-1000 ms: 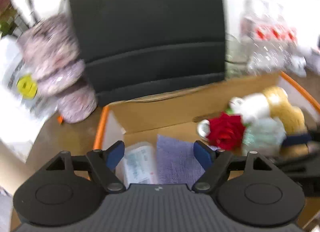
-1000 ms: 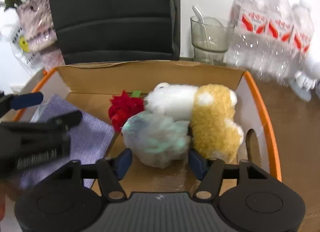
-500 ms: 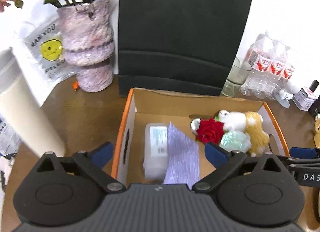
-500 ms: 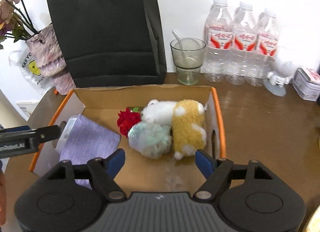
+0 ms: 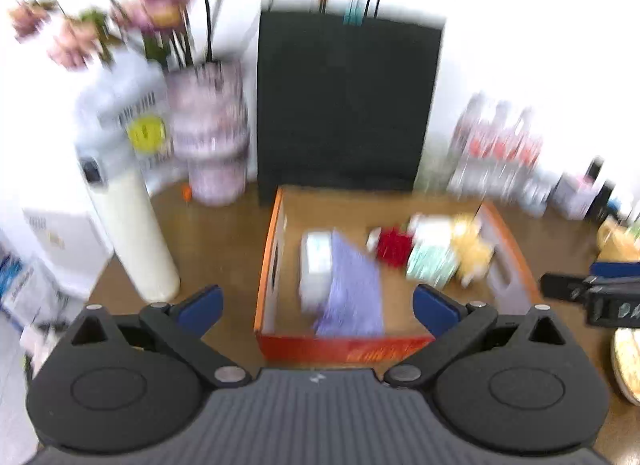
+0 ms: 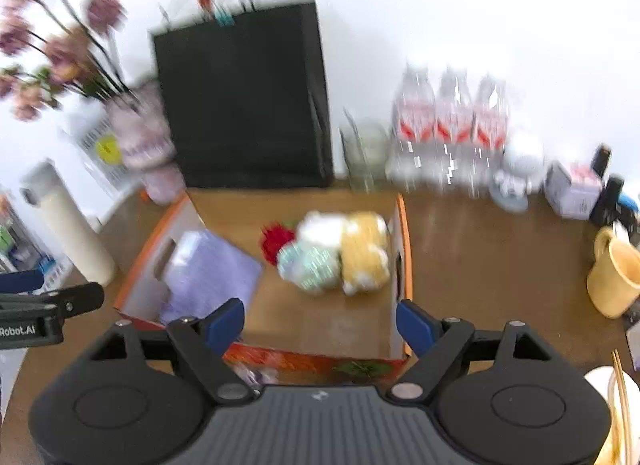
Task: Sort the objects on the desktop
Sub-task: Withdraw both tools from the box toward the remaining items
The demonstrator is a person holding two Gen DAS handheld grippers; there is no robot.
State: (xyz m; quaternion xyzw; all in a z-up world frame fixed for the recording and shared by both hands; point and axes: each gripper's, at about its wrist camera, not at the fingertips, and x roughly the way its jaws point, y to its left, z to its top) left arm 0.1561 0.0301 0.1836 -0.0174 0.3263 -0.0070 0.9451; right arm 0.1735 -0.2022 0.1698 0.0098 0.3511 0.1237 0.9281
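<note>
An orange-edged cardboard box (image 5: 267, 265) (image 6: 404, 249) stands on the brown desk. Inside lie a purple cloth (image 5: 352, 289) (image 6: 212, 273) over a white packet (image 5: 316, 261), a red flower (image 5: 394, 245) (image 6: 274, 241), a teal puff (image 5: 432, 265) (image 6: 310, 265) and a white-and-yellow plush toy (image 5: 468, 245) (image 6: 360, 249). My left gripper (image 5: 316, 305) is open and empty, high above the box's near edge. My right gripper (image 6: 320, 321) is open and empty, above the near edge too. Both views are blurred.
Behind the box stand a black paper bag (image 5: 344, 105) (image 6: 244, 105), a vase with flowers (image 5: 208, 133), a cream bottle (image 5: 136, 233), a glass (image 6: 364, 157) and water bottles (image 6: 448, 133). A yellow mug (image 6: 614, 277) and a plate with chopsticks (image 6: 616, 397) are at the right.
Both grippers have pulled up and back from the box, so the whole box and more of the desk show now. Both stayed open and empty.
</note>
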